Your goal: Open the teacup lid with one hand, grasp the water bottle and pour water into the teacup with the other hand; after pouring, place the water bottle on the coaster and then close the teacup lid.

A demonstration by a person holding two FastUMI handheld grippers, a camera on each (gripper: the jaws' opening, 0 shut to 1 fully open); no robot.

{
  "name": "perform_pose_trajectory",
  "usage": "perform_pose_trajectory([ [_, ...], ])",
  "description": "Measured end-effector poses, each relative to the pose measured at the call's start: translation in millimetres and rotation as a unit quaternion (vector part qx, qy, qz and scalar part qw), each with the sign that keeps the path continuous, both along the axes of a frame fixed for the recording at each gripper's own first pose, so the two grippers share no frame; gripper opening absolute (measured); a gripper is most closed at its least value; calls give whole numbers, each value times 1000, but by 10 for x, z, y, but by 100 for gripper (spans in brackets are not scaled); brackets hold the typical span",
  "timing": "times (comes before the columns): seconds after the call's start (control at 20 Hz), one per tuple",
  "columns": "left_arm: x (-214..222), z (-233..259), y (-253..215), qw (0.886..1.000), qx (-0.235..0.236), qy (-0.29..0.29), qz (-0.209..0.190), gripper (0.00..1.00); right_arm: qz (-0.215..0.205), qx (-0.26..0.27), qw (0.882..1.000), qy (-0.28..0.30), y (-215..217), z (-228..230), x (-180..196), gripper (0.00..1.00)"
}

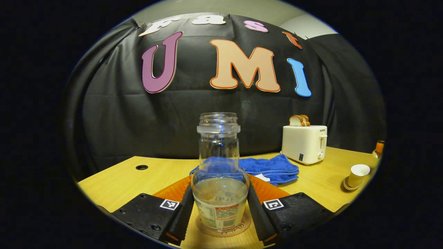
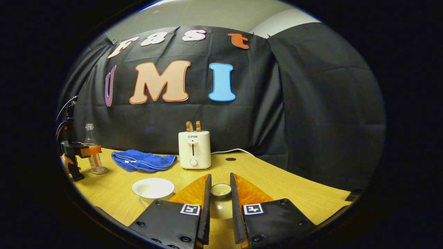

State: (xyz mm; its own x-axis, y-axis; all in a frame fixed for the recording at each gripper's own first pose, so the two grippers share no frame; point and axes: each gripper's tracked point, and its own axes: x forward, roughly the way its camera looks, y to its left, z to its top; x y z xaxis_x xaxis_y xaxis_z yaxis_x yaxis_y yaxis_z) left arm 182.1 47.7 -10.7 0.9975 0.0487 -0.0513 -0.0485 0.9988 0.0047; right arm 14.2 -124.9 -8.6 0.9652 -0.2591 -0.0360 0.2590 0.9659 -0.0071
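Observation:
A clear, capless water bottle (image 1: pixel 219 152) with a little water stands upright on a round coaster (image 1: pixel 242 228). My left gripper (image 1: pixel 220 181) is closed around its lower body, a finger against each side. Far off in the right gripper view, that same bottle (image 2: pixel 90 138) and left gripper (image 2: pixel 83 151) show at the table's left end. The white teacup (image 2: pixel 153 187) sits uncovered on its saucer, to the left of my right gripper (image 2: pixel 220 176). That gripper is shut on the knob of the teacup lid (image 2: pixel 220 191) and holds it off the cup. From the left gripper view, the teacup (image 1: pixel 358 173) stands far right.
A white toaster (image 2: pixel 194 148) with bread slices stands at the back of the wooden table (image 2: pixel 283 193). A folded blue towel (image 1: pixel 273 167) lies behind the bottle. An orange item (image 1: pixel 379 148) sits at the far right edge. The table has a cable hole (image 1: pixel 141 167).

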Motion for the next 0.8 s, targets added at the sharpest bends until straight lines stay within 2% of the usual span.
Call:
perform_pose_trajectory([
  [0.25, -42, 40, 39, 1000, -4, -3, 7, 79, 17, 1, 1000, 1, 70, -2, 22, 31],
  [0.3, -55, 46, 59, 1000, -5, -5, 11, 86, 24, 2, 1000, 0, 96, -11, 33, 31],
  [0.4, -117, 69, 93, 1000, -9, -7, 17, 92, 46, 4, 999, 1, 216, -14, 92, 31],
  [0.7, -325, 114, 139, 999, -2, -17, 33, 95, 169, 13, 986, 6, 994, -71, 424, 31],
  [0.8, -402, 137, 123, 999, 8, -22, 37, 95, 192, 15, 981, 7, 1153, -77, 509, 31],
])
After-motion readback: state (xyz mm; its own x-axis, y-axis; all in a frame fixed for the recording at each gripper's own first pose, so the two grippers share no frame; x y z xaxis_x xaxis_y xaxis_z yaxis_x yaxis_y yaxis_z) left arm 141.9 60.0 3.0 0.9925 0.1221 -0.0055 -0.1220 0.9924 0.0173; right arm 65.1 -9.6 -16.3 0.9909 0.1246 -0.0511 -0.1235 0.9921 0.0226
